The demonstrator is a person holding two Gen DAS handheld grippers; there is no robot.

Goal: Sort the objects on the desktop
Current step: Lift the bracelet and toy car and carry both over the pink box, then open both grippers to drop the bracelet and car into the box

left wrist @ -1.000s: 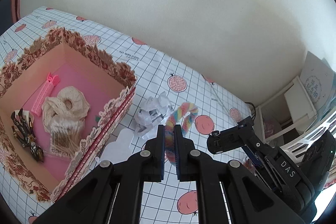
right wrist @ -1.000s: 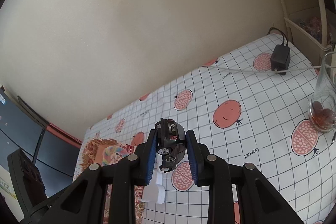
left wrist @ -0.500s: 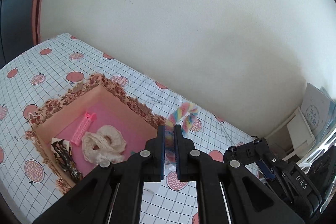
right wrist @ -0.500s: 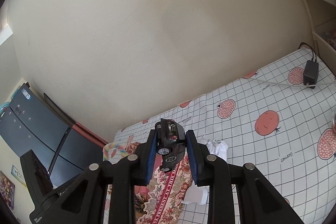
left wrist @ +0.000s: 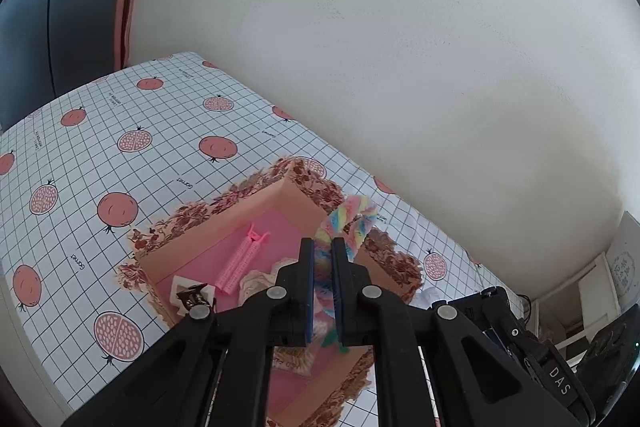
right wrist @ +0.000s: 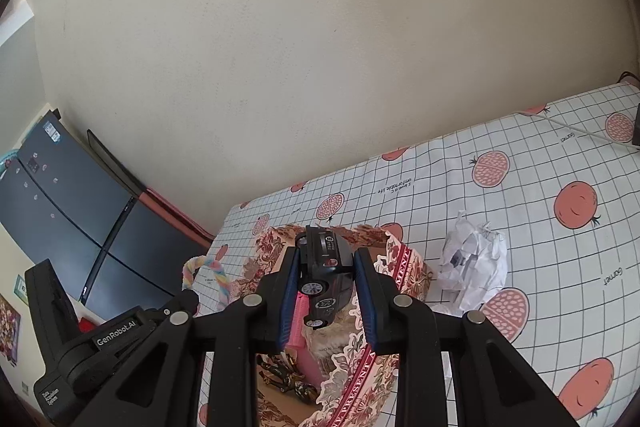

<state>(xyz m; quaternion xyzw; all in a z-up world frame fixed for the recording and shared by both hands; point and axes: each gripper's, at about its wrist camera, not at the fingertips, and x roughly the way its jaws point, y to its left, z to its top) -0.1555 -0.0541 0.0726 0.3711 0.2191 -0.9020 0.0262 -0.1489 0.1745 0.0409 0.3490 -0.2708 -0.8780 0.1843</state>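
Cream wall (left wrist: 380,47), dark cabinet (right wrist: 68,211)

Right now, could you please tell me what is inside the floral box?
Inside the floral box lie a pink hair clip, a cream lace piece and dark glossy items. The hand-held grippers cover the rest of its floor.

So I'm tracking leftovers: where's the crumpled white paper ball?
In the right wrist view, the crumpled white paper ball lies on the pomegranate-print tablecloth, just right of the floral cardboard box.
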